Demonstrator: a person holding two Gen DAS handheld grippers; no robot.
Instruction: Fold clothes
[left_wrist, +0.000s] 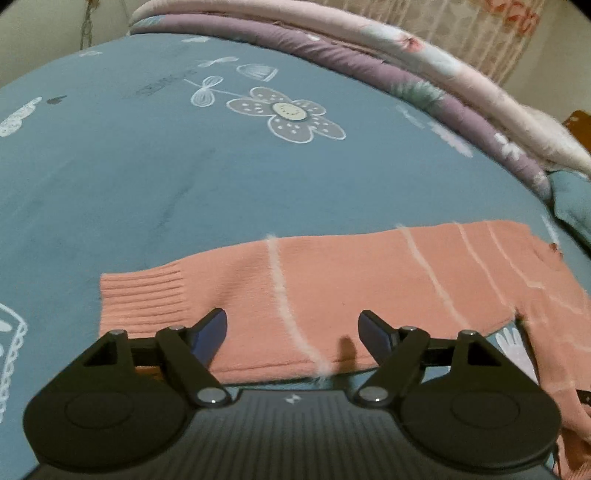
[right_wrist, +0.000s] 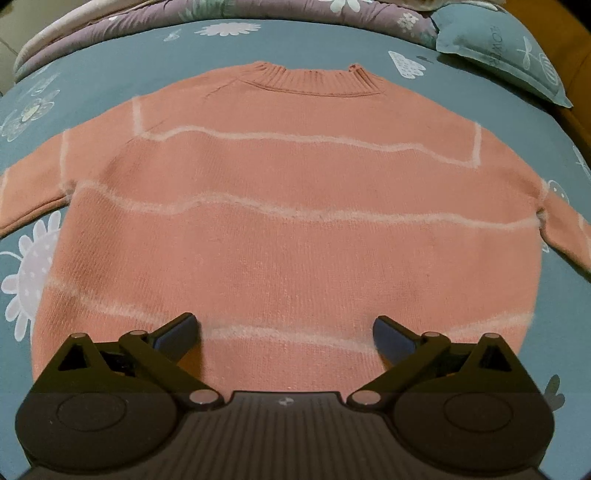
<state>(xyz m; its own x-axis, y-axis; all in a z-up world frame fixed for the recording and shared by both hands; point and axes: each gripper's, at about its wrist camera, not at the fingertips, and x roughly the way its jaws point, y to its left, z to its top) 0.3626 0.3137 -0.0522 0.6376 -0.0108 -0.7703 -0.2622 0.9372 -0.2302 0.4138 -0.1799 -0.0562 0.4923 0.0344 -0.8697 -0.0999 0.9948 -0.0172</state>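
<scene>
Pink knit sweater (right_wrist: 288, 221) is laid flat on the bed (left_wrist: 147, 184), collar far, sleeves spread, ready for folding. Left gripper (left_wrist: 291, 332) is held over the left sleeve (left_wrist: 258, 295), right gripper (right_wrist: 284, 332) over the hem; both sets of fingers are released, grasping nothing. Bare sheet is left around every edge.

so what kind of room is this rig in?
Likely a bedroom: the pink striped sweater lies flat on a bed with a teal floral sheet, a matching pillow and a folded purple quilt.
</scene>
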